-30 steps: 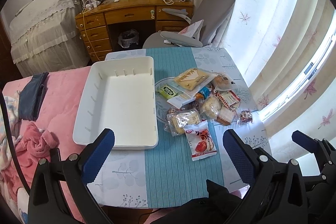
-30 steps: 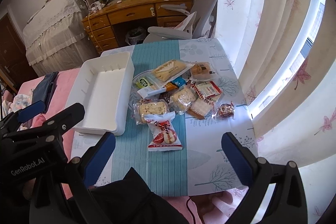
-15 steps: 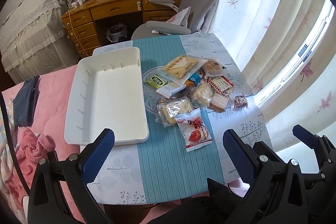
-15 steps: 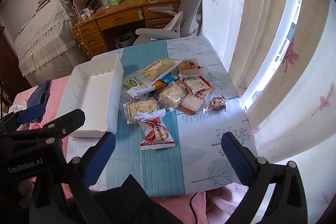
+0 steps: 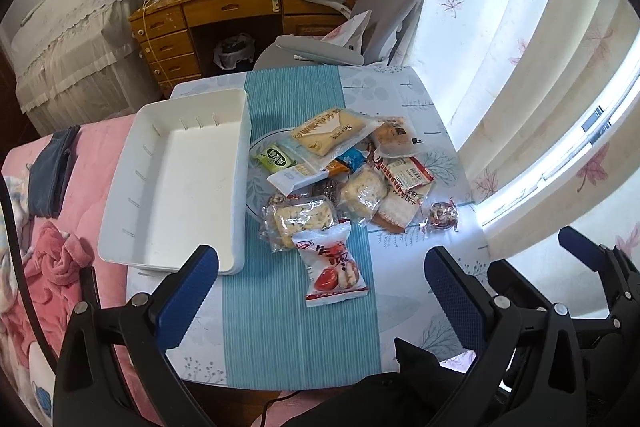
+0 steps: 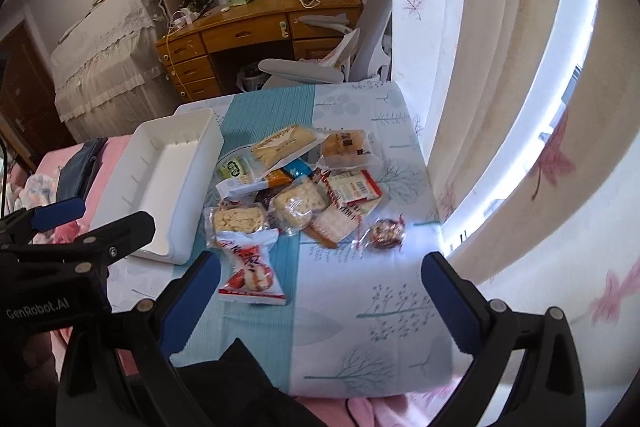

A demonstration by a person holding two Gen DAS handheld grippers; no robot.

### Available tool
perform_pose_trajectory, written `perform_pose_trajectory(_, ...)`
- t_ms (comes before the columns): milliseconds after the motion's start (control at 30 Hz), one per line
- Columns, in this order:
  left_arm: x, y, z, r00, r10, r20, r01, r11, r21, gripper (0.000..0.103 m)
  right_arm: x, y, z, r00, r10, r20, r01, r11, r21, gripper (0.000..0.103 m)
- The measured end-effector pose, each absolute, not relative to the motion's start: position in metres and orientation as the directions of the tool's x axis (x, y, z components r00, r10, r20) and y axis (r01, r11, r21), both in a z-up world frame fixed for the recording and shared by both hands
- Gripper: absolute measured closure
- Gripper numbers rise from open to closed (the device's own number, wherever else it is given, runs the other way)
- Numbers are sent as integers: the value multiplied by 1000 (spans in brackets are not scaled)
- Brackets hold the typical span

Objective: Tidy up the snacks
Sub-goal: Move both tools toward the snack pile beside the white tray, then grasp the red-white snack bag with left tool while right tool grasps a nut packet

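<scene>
Left claw (image 5: 320,291): released, holding nothing, above the worktop (image 5: 404,291). White tray (image 5: 176,187): ahead-left of it, nothing inside. Snack pile (image 5: 344,171): ahead, just right of the tray; red-and-white packet (image 5: 332,263) nearest. Right claw (image 6: 320,291): released, holding nothing; wrapped candy (image 6: 386,230) ahead-right.

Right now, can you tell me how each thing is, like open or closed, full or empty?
White bin: empty, lying flat on the table.
Red and white snack packet: sealed, flat on the teal runner, nearest the grippers.
Snack pile: overlapping, none in the bin.
Round wrapped candy: wrapped, apart from the pile.
Left gripper: open, holding nothing.
Right gripper: open, holding nothing.
Desk drawers: shut.
</scene>
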State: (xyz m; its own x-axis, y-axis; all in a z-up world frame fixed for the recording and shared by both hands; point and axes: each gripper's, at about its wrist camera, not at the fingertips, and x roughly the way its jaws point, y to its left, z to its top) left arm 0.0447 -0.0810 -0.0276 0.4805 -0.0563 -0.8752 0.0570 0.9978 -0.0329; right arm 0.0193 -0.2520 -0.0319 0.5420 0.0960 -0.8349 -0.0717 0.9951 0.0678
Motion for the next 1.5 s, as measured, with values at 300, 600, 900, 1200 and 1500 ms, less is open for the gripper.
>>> perform_pose_trajectory(300, 56, -100, -55, 405, 10, -914, -71, 997, -21, 0, 50, -275, -52, 555, 160, -817, -268, 963, 6, 2)
perform_pose_trajectory(600, 65, -101, -119, 258, 56, -965, -205, 979, 2, 0, 73, -284, -103, 537, 220, -814, -468, 881, -71, 7)
perform_pose_trajectory(900, 86, -97, -197, 139, 28, -990, -292, 956, -14, 4, 89, -302, -189, 521, 138, -842, -541, 816, -202, 18)
perform_pose_trajectory(1200, 112, -88, -262, 34, 32, -999, -340, 940, 18, 10, 107, -308, -240, 470, 102, -877, -572, 791, -215, 29)
perform_pose_trajectory(1500, 131, -95, -282, 33, -15, -999, -312, 950, -24, 39, 123, -300, -252, 456, 130, -880, -611, 765, -204, 44)
